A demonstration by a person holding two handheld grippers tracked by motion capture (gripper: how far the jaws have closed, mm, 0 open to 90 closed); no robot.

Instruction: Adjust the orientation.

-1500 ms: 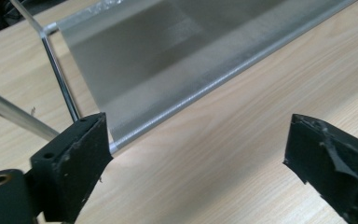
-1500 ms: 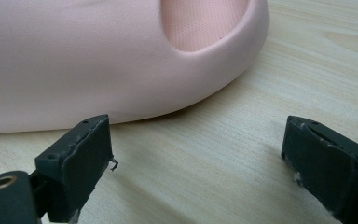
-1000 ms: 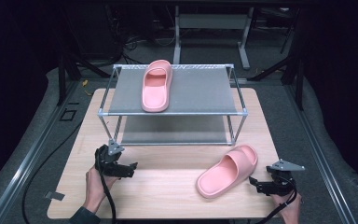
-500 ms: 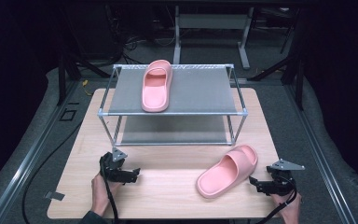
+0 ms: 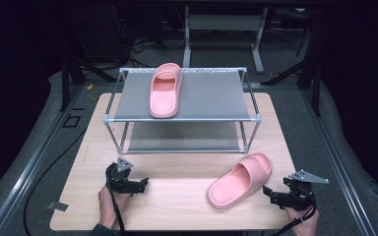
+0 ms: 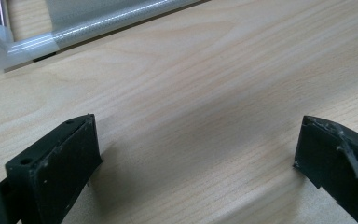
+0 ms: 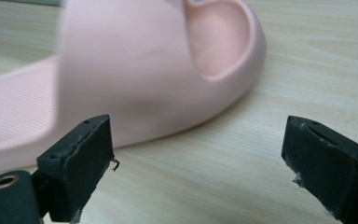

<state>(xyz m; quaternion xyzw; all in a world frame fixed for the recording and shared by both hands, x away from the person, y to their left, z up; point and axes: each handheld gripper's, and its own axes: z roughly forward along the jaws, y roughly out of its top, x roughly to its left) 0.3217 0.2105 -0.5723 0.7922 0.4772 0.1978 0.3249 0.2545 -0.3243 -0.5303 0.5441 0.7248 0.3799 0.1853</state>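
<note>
One pink slipper (image 5: pixel 165 90) lies on the top shelf of a two-tier grey rack (image 5: pixel 216 96). A second pink slipper (image 5: pixel 240 179) (image 7: pixel 135 70) rests on the wooden table (image 5: pixel 177 191), toe pointing to the back right. My right gripper (image 5: pixel 273 194) (image 7: pixel 196 168) sits low just right of this slipper, open, its jaws apart and short of the slipper's side. My left gripper (image 5: pixel 141 183) (image 6: pixel 196 158) is at the table's front left, open over bare wood, with nothing between the jaws.
The rack's lower shelf (image 5: pixel 184 137) stands bare behind the table's middle. A rack corner and tube (image 6: pixel 23 42) lie ahead of the left gripper. Dark floor, cables and metal stands surround the table.
The left gripper has shifted right and slightly toward the table's middle. The right gripper and both slippers have stayed put.
</note>
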